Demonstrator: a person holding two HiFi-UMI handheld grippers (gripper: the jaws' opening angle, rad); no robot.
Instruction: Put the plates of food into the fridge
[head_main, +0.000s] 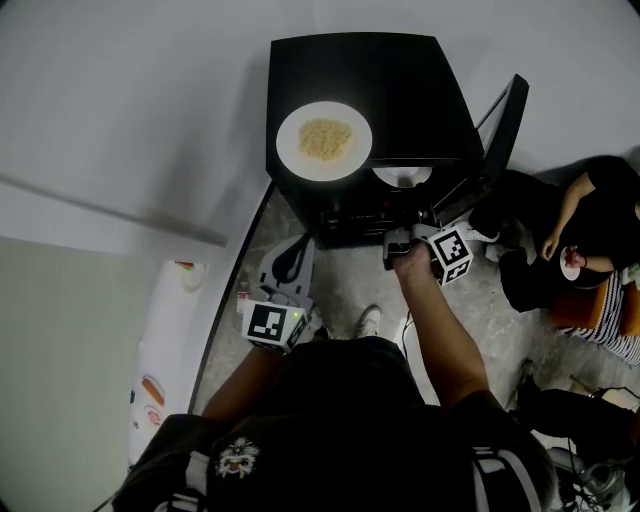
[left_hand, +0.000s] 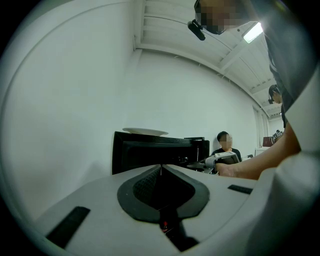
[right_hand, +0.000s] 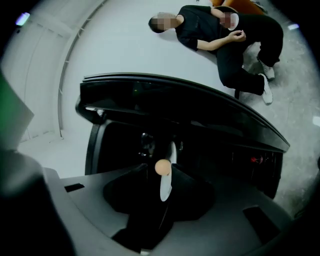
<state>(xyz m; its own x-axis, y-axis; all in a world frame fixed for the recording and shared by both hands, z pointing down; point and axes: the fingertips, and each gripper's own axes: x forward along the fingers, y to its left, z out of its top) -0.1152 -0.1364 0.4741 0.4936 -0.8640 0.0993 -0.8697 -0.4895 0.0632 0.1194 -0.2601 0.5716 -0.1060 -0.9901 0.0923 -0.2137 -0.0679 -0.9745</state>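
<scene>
person in the dark shirt (head_main: 340, 430): closest to the head camera, seen from above, one arm out to each hand-held gripper.
floor (head_main: 345, 285): grey and speckled, under the person's feet.
fridge (head_main: 410, 90) (left_hand: 150, 152) (right_hand: 175, 100): a small black box on the floor by the white wall, right in front of the person.
fridge door (head_main: 503, 135): black, swung open to the right side.
sitting person (head_main: 600, 225): in dark clothes, low down to the right of the fridge, well apart from the hand-held grippers.
long white thing (head_main: 165, 370): lies far to the left, with orange marks on it. I cannot tell what it is.
plate on top (head_main: 323, 141) (left_hand: 145, 131): round and white with a pile of pale yellow food in the middle. It sits flat on the fridge's top, near the left edge.
plate in the fridge (head_main: 402, 177) (right_hand: 165, 191): white, only its front rim peeks out under the fridge's top edge, at the open front.
left hand-held gripper (head_main: 292, 255) (left_hand: 161, 166): jaws pressed together with nothing between them. It is held out to the left of the fridge, apart from it.
right hand-held gripper (head_main: 398, 238) (right_hand: 160, 175): at the open front of the fridge. Its jaws are spread and the plate's rim stands between them, not pinched.
little round thing (right_hand: 163, 167): peach-coloured, right by that plate's rim. I cannot tell what it is.
</scene>
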